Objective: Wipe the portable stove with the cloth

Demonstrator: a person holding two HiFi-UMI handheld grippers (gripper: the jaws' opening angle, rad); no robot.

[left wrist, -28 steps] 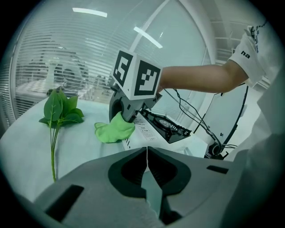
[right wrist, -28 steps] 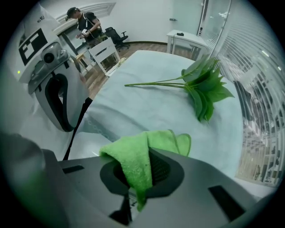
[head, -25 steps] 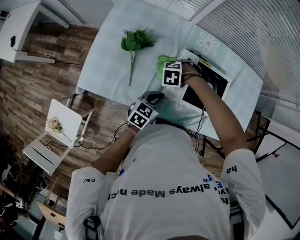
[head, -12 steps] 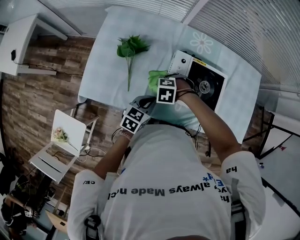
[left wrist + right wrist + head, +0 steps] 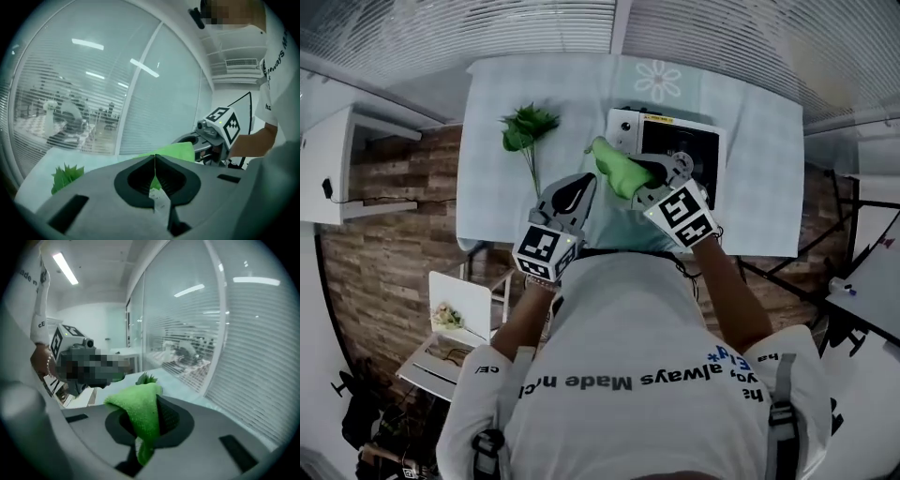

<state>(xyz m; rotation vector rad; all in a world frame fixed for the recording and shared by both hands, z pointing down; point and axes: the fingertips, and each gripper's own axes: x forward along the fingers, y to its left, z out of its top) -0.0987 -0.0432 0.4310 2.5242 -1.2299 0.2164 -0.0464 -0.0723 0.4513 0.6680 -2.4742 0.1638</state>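
Observation:
The portable stove (image 5: 675,150), white-framed with a black top and a round burner, sits on the table (image 5: 487,187) at the right. My right gripper (image 5: 649,180) is shut on the green cloth (image 5: 617,167) and holds it off the table at the stove's near left corner. The cloth (image 5: 140,413) bunches between that gripper's jaws and droops toward the camera. My left gripper (image 5: 583,184) is just left of the cloth, jaws together. A sliver of green cloth (image 5: 173,151) and its white tag (image 5: 160,202) sit pinched in them. The right gripper (image 5: 206,140) shows beyond.
A green plant sprig (image 5: 525,129) lies on the table left of the stove and also shows as a plant sprig (image 5: 65,176) at the lower left. Slatted blinds (image 5: 722,37) and glass run behind the table. A small white side table (image 5: 455,309) stands on the wooden floor at left.
The right gripper lifted the cloth from beside the stove and drew it toward the near edge. The left gripper came up from near the body to the cloth.

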